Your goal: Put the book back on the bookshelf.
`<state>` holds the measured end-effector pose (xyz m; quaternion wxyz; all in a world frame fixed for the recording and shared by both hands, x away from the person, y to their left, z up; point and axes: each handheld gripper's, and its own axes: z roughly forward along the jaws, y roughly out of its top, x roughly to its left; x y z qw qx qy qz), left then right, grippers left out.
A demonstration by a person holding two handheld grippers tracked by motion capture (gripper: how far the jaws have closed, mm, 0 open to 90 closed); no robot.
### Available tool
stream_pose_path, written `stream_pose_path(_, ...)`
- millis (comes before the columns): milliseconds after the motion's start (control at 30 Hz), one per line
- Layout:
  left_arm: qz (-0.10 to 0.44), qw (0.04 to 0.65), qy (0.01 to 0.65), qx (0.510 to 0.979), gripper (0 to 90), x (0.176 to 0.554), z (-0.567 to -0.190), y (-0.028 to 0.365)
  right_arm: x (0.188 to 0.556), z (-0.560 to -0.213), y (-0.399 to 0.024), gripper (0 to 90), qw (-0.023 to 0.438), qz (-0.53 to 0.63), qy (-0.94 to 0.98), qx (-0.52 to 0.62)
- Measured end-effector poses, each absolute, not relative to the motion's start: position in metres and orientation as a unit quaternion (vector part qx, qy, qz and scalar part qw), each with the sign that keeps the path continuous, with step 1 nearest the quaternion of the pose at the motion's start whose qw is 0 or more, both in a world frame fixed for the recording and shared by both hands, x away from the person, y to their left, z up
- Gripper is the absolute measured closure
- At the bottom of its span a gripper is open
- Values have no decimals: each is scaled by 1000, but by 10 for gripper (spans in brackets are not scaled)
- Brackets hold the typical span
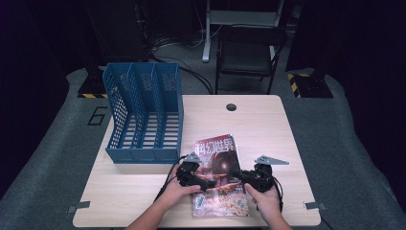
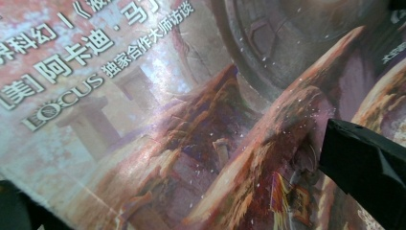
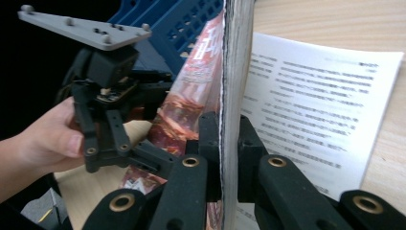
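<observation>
Pinching the magazine [image 3: 232,72], the right gripper [image 3: 229,158] — left gripper [image 1: 207,184] seemingly grips its cover.

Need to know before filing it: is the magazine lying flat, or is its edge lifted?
Lifted at one edge. The right gripper is shut on the magazine, whose page edges stand upright between its jaws, above a printed sheet.

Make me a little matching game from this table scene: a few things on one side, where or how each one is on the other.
Things:
1. magazine
2. blue file rack
3. right gripper
4. black chair

Places or states:
A. behind the table
B. shut on the magazine's edge
C. at the table's near edge
D. on the table's left part

Pairs: 1-C, 2-D, 3-B, 4-A
</observation>
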<state>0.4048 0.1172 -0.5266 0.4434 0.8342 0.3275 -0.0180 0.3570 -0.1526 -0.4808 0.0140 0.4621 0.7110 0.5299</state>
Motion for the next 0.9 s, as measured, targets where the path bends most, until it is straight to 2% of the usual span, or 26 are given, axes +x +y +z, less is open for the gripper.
stream_pose_path(367, 13, 426, 339, 839, 69, 403, -524, 112, 374, -496, -158, 823, -8, 495, 716, 493)
stream_pose_path(500, 21, 423, 346, 837, 145, 404, -523, 114, 381, -502, -156, 815, -9, 476, 725, 498)
stream_pose_path(633, 32, 417, 350, 838, 182, 403, -523, 114, 385, -506, -155, 805, -9, 465, 730, 500)
stream_pose_path(800, 51, 415, 364, 832, 288, 402, -523, 115, 388, -510, -153, 759, -16, 444, 740, 505)
stream_pose_path(900, 57, 413, 363, 834, 315, 402, -523, 115, 390, -512, -153, 729, -21, 434, 743, 509)
